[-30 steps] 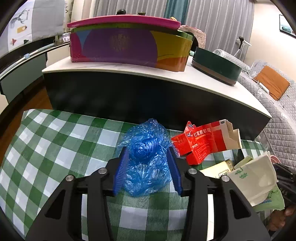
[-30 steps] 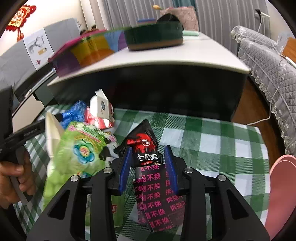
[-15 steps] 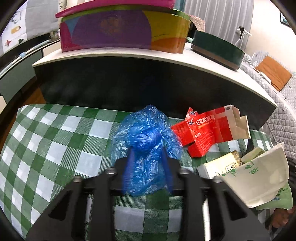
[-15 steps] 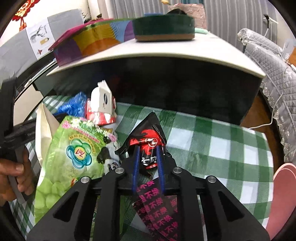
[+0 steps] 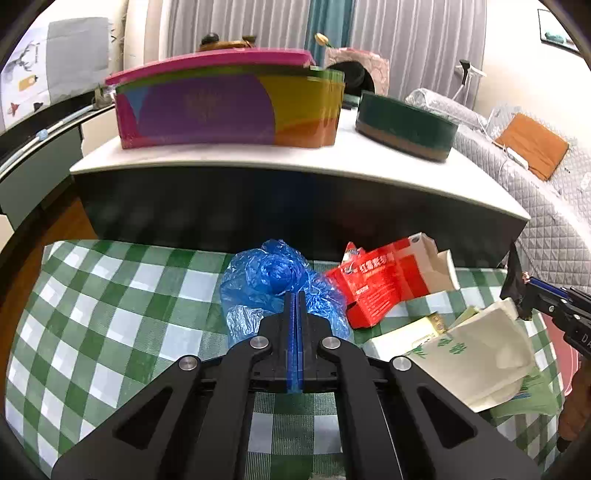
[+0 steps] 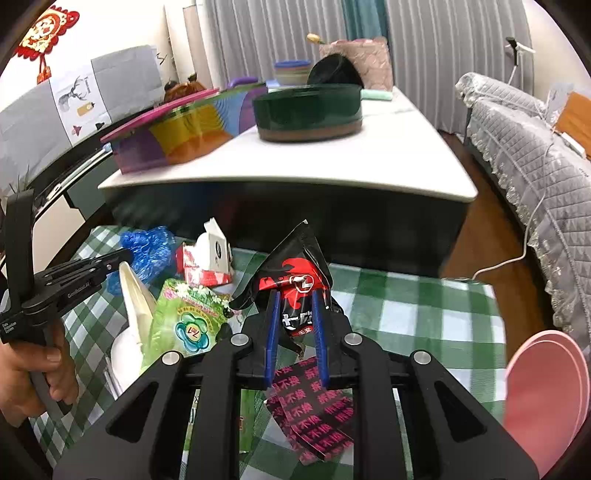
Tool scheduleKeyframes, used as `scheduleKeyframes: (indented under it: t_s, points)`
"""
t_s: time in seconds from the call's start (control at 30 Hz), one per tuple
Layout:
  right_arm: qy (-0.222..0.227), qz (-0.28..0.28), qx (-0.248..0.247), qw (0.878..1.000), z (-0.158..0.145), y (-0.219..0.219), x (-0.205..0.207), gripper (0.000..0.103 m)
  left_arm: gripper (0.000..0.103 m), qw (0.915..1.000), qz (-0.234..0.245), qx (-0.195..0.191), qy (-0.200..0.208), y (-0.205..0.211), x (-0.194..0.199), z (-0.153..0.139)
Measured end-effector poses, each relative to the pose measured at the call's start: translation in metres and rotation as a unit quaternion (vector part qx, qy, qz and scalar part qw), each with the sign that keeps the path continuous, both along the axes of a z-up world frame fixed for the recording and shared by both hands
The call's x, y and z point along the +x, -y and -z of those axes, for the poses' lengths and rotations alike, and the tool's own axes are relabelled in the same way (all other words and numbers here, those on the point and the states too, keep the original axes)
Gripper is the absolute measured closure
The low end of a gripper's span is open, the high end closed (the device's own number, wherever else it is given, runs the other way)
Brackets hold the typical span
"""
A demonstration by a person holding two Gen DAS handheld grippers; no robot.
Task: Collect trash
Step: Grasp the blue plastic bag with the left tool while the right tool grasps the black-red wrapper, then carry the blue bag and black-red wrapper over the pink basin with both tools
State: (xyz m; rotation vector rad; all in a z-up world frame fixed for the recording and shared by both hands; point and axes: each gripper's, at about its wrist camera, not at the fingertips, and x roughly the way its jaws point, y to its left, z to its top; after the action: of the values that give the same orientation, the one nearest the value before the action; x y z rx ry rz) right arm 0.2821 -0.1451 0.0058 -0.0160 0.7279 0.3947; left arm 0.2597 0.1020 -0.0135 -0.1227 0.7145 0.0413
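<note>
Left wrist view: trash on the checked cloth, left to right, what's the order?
blue plastic bag, pinched in the left gripper → red carton → white paper bag with green print. At the far right edge, the right gripper holds a black wrapper.

A: Surface at 6 o'clock?
B: Green-checked cloth [image 5: 110, 314].
A: At 12 o'clock?
B: White-topped table [image 5: 332, 162]; grey curtains [image 5: 236, 26] behind. Quilted sofa [image 6: 524, 147] at 3 o'clock
</note>
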Motion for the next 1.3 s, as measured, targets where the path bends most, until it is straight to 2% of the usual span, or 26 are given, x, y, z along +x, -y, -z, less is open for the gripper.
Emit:
scheduleKeyframes:
  t_s: [0.6, 0.97, 1.3]
  points:
    - [0.064, 0.029, -0.003, 0.998, -0.071, 0.044, -0.065, 0.086, 0.103, 0.9983, 0.017, -0.005, 0.056, 0.019, -0.052, -0.05]
    - [0.088, 0.052, -0.01, 0.995, -0.099, 0.098, -0.116, 0.086, 0.103, 0.9952, 0.038, -0.009, 0.09, 0.046, -0.101, -0.079]
    - [0.108, 0.088, -0.009, 0.99, -0.12, 0.154, -0.134, 0.086, 0.103, 0.9927, 0.07, -0.018, 0.097, 0.09, -0.127, -0.097]
